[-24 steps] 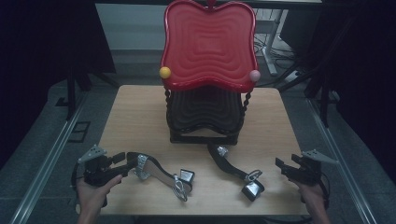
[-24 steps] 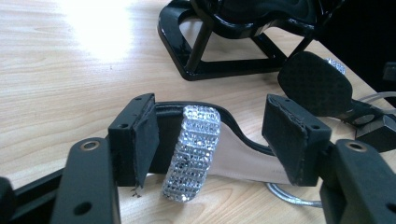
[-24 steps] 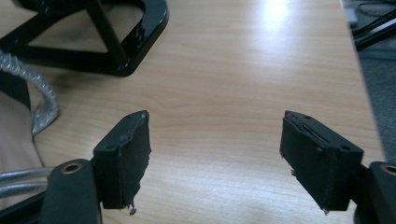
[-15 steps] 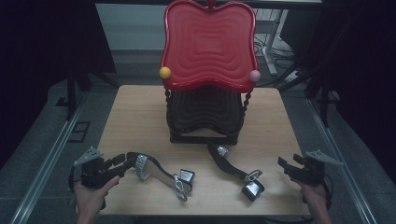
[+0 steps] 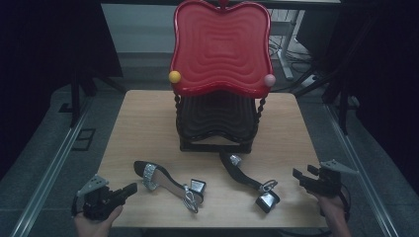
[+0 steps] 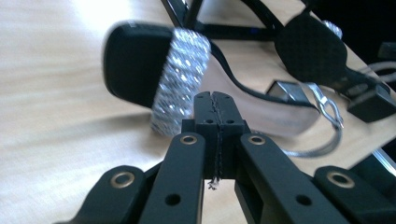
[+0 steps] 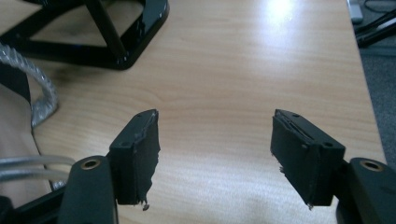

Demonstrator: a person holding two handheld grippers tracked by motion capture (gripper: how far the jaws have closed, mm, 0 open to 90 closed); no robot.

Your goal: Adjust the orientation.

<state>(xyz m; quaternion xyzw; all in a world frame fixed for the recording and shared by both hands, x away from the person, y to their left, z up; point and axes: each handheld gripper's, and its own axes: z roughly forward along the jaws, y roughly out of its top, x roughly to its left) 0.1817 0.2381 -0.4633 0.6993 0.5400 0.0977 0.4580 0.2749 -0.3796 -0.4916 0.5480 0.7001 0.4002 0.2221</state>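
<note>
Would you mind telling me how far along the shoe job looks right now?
Nothing looks done: both sandals lie on the table, none on the rack. The left gripper, shut and empty, points at the nearer sandal; the right gripper hangs open. Everything remains.

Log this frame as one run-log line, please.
left gripper: shut, empty, near left sandal | right gripper: open, empty, over table | right sandal: untouched | rack: behind

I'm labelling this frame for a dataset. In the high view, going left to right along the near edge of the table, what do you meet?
left gripper → left sandal → right sandal → right gripper
</note>
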